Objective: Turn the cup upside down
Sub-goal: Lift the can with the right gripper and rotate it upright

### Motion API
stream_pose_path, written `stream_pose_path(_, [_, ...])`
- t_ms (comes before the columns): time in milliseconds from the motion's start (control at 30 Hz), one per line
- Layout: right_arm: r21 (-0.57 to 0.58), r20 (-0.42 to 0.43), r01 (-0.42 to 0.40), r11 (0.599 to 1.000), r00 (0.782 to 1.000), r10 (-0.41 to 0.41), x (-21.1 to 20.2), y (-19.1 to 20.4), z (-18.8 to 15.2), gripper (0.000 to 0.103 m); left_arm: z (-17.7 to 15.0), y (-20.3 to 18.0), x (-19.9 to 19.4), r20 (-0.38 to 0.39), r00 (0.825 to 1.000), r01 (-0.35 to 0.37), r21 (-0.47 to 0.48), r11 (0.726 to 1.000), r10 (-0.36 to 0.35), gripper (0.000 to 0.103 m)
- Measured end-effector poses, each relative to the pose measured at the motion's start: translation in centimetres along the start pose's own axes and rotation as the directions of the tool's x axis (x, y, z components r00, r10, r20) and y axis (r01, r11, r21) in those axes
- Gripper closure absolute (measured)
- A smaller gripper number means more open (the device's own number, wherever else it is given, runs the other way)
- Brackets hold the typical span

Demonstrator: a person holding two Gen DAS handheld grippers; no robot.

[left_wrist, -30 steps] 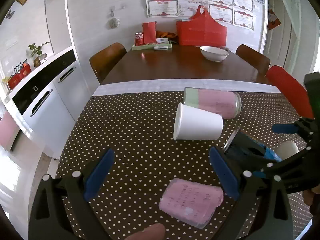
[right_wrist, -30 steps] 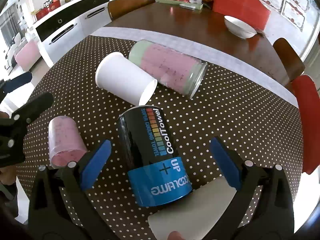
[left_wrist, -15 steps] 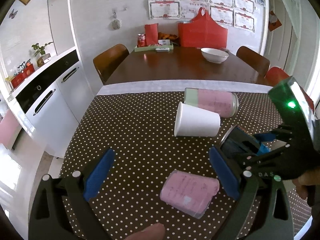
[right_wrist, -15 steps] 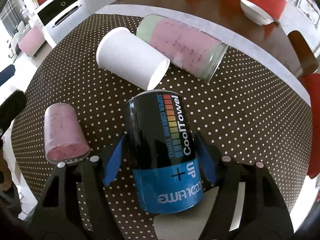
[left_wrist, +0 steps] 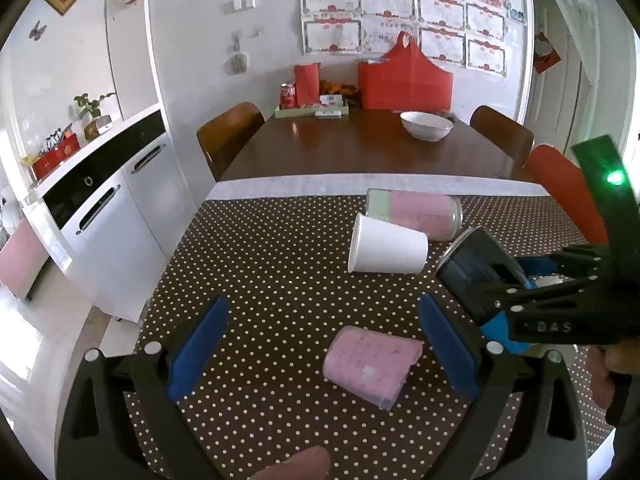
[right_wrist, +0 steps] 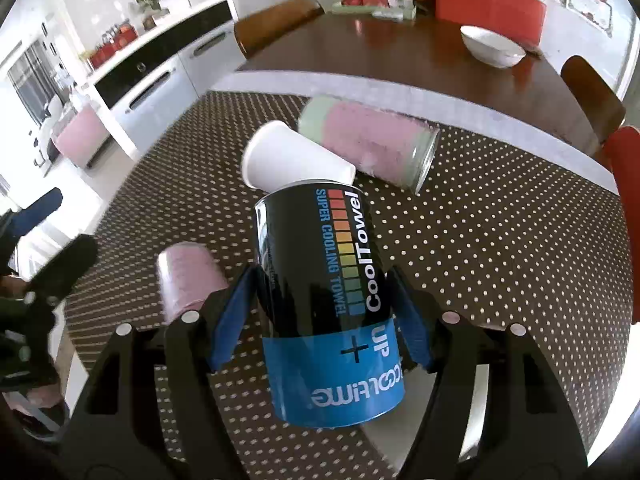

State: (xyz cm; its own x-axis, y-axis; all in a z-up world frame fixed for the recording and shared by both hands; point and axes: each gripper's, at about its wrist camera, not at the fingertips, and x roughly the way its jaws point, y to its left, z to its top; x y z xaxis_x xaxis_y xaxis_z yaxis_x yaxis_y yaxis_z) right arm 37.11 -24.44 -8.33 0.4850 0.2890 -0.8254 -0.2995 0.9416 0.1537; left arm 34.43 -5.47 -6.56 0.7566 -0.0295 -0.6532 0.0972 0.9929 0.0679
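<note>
My right gripper [right_wrist: 324, 320] is shut on a black and blue "CoolTowel" can-shaped cup [right_wrist: 324, 280] and holds it tilted above the dotted tablecloth; the cup also shows in the left wrist view [left_wrist: 476, 268]. A white paper cup [right_wrist: 292, 160] lies on its side beyond it. A small pink cup [left_wrist: 372, 360] lies on its side between the open fingers of my left gripper [left_wrist: 320, 340], which holds nothing. A tall pink and green tumbler [left_wrist: 416, 212] lies on its side behind the white cup.
The brown dotted tablecloth [left_wrist: 260, 272] covers the near end of a wooden table. A white bowl [left_wrist: 426, 125], a red bag [left_wrist: 406, 84] and a tray stand at the far end. Chairs flank the table. White cabinets [left_wrist: 100, 208] stand at the left.
My right gripper closed on the black and blue cup and lifted it, tilting its far end up. The left gripper stayed open over the pink cup.
</note>
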Motion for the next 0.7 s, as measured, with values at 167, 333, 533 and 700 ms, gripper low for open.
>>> stream_pose_path(167, [0.015,0.057,-0.028,0.999,0.998,0.027,-3.7,1.4,-2.6,0.037,-0.7,-0.1,-2.6,0.031,0.999,-0.008,0.001,1.000,0.008,0.008])
stream_pose_path(333, [0.045,0.067,-0.059,0.997,0.996,0.056,-5.2,3.3,-6.5,0.037,-2.7,0.3,-5.3,0.047,0.999,-0.007,-0.014,1.000,0.008,0.008])
stream_pose_path(533, [0.113,0.034,-0.066,0.991,0.998,0.062,-4.2,4.6,-12.2,0.036,-6.3,0.4,-7.2,0.021,1.000,-0.007,-0.028,1.000,0.007,0.008])
stream_pose_path(700, [0.138,0.024,-0.055,0.989,0.998,0.052,-3.7,5.5,-15.0,0.036,-9.1,0.5,-8.2,-0.007,1.000,-0.011,-0.038,0.999,0.010,0.008])
